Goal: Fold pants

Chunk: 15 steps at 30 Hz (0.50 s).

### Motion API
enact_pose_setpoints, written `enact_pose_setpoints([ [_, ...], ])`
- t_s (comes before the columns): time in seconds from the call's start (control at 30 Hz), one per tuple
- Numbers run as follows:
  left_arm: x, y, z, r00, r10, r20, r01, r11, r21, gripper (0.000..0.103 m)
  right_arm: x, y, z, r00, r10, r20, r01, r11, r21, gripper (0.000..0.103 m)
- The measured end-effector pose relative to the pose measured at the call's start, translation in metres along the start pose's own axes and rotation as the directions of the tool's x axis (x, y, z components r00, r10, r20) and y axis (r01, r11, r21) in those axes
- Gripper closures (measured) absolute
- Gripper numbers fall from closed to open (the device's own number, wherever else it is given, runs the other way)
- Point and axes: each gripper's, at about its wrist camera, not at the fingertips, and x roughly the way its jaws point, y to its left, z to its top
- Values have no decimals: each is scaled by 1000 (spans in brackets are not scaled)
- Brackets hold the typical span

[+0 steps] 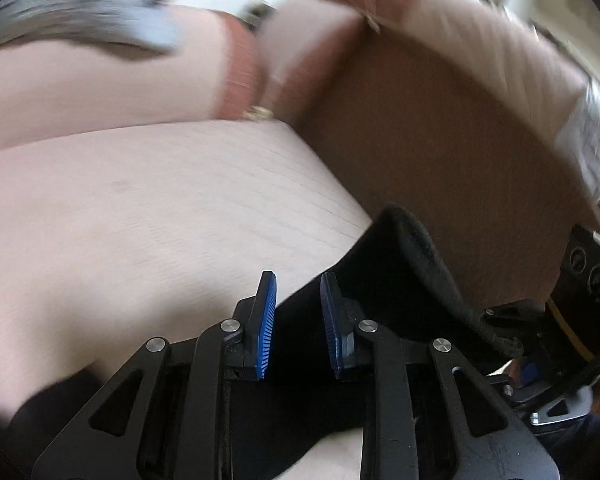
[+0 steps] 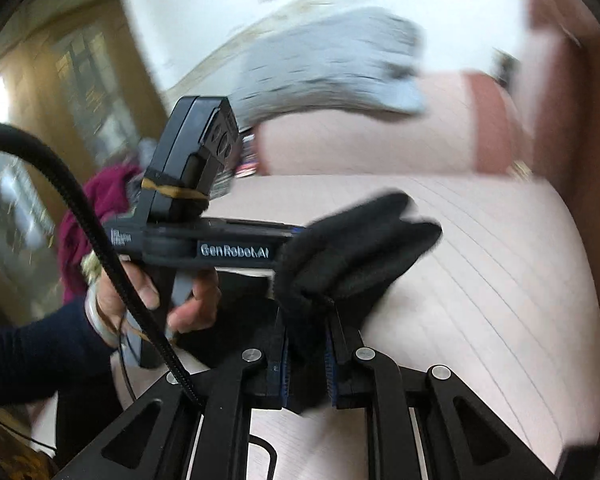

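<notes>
- Two grippers are in view, each with black cloth of the pants between its blue-padded fingers.
- Nearest in the right wrist view, the right gripper [image 2: 308, 372] has its fingers drawn almost together, pinching a bunched fold of the black pants [image 2: 352, 248]; the cloth bulges up and away past the fingertips.
- In the left wrist view, the left gripper [image 1: 298, 320] shows its two blue pads standing a narrow way apart, with black cloth of the pants [image 1: 416, 264] lying in the gap; whether the pads press on it cannot be told.
- That cloth rises in a rounded fold to the right of the left fingers and runs off toward the right edge.
- Left of the right gripper, a person's hand [image 2: 160, 300], in a dark sleeve with a pale bangle at the wrist, holds the handle of the other gripper, whose side reads "GenRobot.AI"; a black cable [image 2: 100, 240] curves across it.
- Below and beyond the pants lies a pale bed surface [image 2: 480, 280] with fine stripes, seen also in the left wrist view [image 1: 160, 208].
- Farther off, a pink bolster with a reddish-brown end [image 2: 380, 140] lies across the bed, and a grey patterned cloth [image 2: 328, 64] rests on top of it.
- A maroon cloth [image 2: 100, 208] sits at the far left, behind the hand.
- Everything far is smeared by motion blur.
</notes>
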Motion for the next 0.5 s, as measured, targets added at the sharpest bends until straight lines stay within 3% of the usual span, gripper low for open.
enact_pose_setpoints([
  [0.13,-70,63,-33,990,130,63,-121,984,-128,75,63,48,4,995,30,-95,-38,996,-84,90],
  [0.2,-91,85,-53,978,196,69,-181,967,-181,50,112,64,-9,984,46,-171,-60,995,-75,89],
  [0.3,-104,118,-80,977,209,46,-185,935,-304,44,172,69,-38,937,95,-337,-94,995,19,78],
  [0.43,-103,126,-98,973,231,21,-210,915,-344,44,138,60,-32,950,197,-244,-179,979,93,62],
  [0.5,-91,122,-101,972,234,6,-219,915,-338,44,103,44,-26,976,162,-147,-144,982,123,54],
])
